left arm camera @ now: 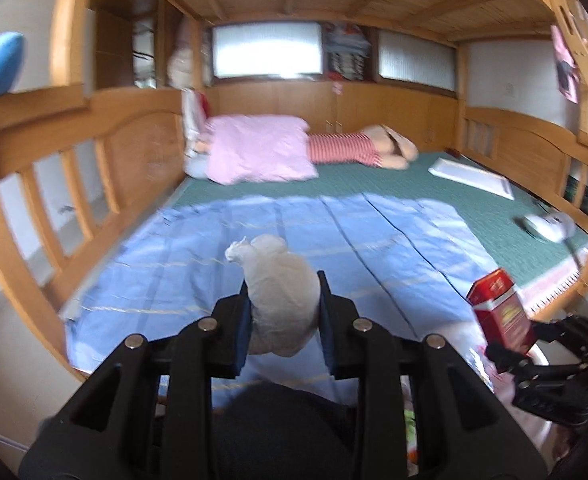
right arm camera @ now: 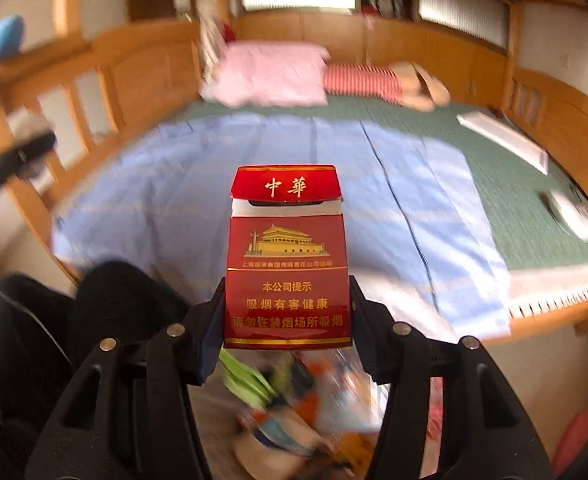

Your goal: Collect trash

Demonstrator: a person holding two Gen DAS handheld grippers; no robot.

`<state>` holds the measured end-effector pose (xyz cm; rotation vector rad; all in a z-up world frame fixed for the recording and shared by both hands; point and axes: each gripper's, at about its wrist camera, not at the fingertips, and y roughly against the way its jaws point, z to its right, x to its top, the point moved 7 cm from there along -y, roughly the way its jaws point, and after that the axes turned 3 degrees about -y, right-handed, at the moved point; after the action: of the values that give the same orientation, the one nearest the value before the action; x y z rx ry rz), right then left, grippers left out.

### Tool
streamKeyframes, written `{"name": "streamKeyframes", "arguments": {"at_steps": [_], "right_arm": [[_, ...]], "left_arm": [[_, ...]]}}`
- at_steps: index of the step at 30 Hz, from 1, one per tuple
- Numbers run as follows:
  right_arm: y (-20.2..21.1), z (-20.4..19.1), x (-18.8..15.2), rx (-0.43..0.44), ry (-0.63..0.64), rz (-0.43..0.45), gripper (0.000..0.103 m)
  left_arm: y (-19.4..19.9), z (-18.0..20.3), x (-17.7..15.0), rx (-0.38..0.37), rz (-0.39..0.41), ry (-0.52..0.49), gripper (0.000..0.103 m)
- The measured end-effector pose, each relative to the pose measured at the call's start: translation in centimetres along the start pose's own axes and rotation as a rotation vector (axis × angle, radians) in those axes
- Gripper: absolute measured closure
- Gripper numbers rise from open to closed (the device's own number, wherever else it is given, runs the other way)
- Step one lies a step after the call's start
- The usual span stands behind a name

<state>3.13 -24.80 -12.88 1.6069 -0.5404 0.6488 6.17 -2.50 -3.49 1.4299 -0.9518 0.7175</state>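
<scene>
Left gripper [left arm camera: 282, 300] has its jaws closed narrowly on a crumpled white tissue [left arm camera: 280, 292]. Right gripper [right arm camera: 288, 304] holds a red cigarette pack [right arm camera: 287, 264] upright, jaws about half open and pressing its sides. Beyond both lies a blue sheet [left arm camera: 214, 252], then a pink pillow [left arm camera: 260, 148].

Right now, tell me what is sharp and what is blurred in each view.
Left wrist view: the crumpled tissue is fairly sharp; the bed rail is smeared. Right wrist view: the cigarette pack is crisp; the pink pillow and the litter below are motion-blurred.
</scene>
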Motion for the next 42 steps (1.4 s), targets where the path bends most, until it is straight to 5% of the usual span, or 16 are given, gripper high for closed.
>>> {"name": "streamKeyframes", "arguments": {"at_steps": [5,8,14,17,21,24,27,35,42], "right_arm": [[-1.8,3.0,-3.6,-0.007,-0.101,-0.123,0.047],[-2.2,4.3,-4.2,0.0,-0.167,-0.157,0.03],[1.0,8.8,-2.3,-0.059,-0.342,-0.008,0.027],[3.5,10.7,-1.4,-0.109,-0.407,0.097,0.021],[5.5,12.0,-0.9,-0.14,-0.441,0.184,0.017],[5.8,12.5,-0.4,-0.147,-0.454,0.217,0.014],[6.1,12.2,-0.3,-0.141,-0.455,0.238,0.008],[6.5,8.2,1.2,-0.188,-0.253,0.285,0.003],[6.7,4.9,2.0,-0.176,-0.141,0.322,0.003]], "left_arm": [[-1.5,4.4,-1.8,-0.109,-0.06,-0.056,0.073],[-2.2,6.8,-2.7,-0.178,-0.092,-0.084,0.073],[-3.1,10.6,-4.8,-0.293,-0.158,-0.132,0.073],[-3.2,13.2,-6.0,-0.42,-0.203,-0.158,0.073],[-3.5,16.5,-8.4,-0.542,-0.28,-0.23,0.051],[-3.6,16.8,-8.9,-0.519,-0.273,-0.25,0.024],[-3.5,15.5,-8.1,-0.465,-0.237,-0.217,0.012],[-2.2,8.0,-3.8,-0.072,-0.087,-0.099,0.003],[0.4,3.0,-1.5,0.05,0.008,0.006,0.003]]}}
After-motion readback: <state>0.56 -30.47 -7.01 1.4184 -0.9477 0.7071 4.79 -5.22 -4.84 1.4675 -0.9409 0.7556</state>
